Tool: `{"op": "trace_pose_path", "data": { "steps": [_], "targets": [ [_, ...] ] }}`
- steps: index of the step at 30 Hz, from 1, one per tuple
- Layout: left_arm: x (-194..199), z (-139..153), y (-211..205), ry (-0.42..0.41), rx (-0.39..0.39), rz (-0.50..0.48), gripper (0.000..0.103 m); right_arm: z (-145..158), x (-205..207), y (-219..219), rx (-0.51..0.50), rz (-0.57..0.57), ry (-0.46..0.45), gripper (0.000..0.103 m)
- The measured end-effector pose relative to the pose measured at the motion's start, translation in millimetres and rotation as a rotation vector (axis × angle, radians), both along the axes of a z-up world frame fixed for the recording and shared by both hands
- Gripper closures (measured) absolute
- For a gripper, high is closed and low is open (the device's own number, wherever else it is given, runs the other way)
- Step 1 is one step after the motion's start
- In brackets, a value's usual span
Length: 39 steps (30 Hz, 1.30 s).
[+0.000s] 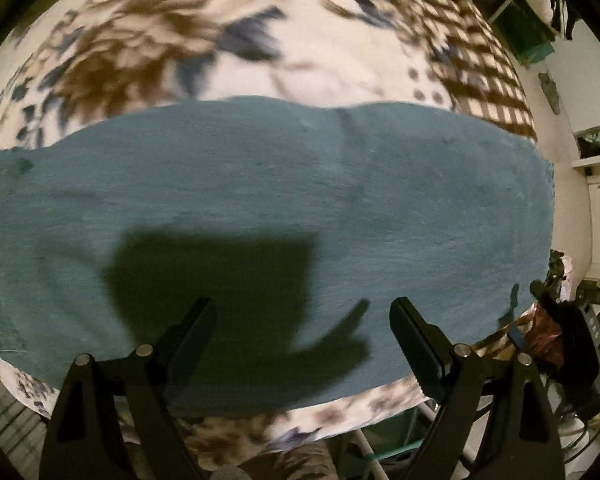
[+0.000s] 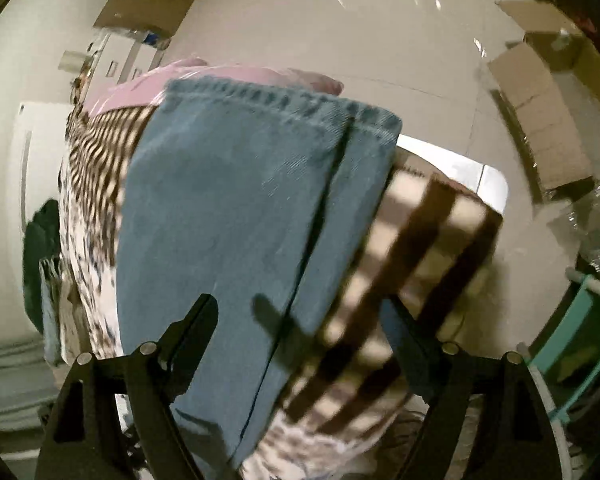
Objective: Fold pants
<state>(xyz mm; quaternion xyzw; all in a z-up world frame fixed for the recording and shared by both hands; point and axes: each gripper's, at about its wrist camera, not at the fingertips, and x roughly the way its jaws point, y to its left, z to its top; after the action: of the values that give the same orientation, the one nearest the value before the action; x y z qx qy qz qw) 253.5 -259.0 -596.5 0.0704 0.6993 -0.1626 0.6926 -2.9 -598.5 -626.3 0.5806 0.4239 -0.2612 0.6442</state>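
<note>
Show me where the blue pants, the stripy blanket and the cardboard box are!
blue pants (image 2: 228, 208): right wrist view, middle of the leg.
stripy blanket (image 2: 432, 248): right wrist view, a striped patch beside the pants.
cardboard box (image 2: 540, 120): right wrist view, its side wall.

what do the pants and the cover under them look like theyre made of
The pants look like blue denim: a matte twill weave, faded patches and a stitched hem. The cover beneath looks like soft printed cloth, cream with brown and dark blue patterns; blur hides its weave, so cotton or fleece is a guess.
</note>
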Motion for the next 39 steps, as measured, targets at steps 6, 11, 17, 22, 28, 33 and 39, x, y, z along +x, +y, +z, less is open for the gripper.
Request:
{"op": "trace_pose_path", "data": {
  "steps": [6, 11, 17, 22, 28, 33, 39],
  "targets": [
    [-6.5, -1.5, -16.8, -0.024, 0.02, -0.011, 0.014, 2.6, 4.3, -21.0, -0.026, -0.009, -0.131, 0.018],
    [-9.9, -3.0, -25.8, -0.044, 0.038, -0.013, 0.014, -4.7, 5.2, -32.5, -0.02, -0.044, -0.273, 0.026],
    [-16.8, -1.0, -35.7, -0.099, 0.091, -0.046, 0.014, -6.9, 10.7, -31.2, -0.042, -0.012, -0.377, 0.047],
    [-21.1, 0.5, -35.0, -0.114, 0.108, -0.065, 0.014, -0.6, 14.4, -28.1, -0.072, 0.014, -0.387, 0.052],
    [-30.9, 0.3, -46.1, -0.143, 0.13, -0.084, 0.014, 17.6, 5.3, -20.3, -0.109, 0.034, -0.423, 0.062],
    [-34.7, 1.2, -48.7, -0.145, 0.125, -0.087, 0.014, 9.8, 19.7, -22.0, -0.097, 0.05, -0.434, 0.063],
    [-36.7, 0.6, -47.3, -0.14, 0.119, -0.076, 0.014, 15.4, 40.0, -18.6, -0.136, 0.089, -0.484, 0.079]
  ]
}}
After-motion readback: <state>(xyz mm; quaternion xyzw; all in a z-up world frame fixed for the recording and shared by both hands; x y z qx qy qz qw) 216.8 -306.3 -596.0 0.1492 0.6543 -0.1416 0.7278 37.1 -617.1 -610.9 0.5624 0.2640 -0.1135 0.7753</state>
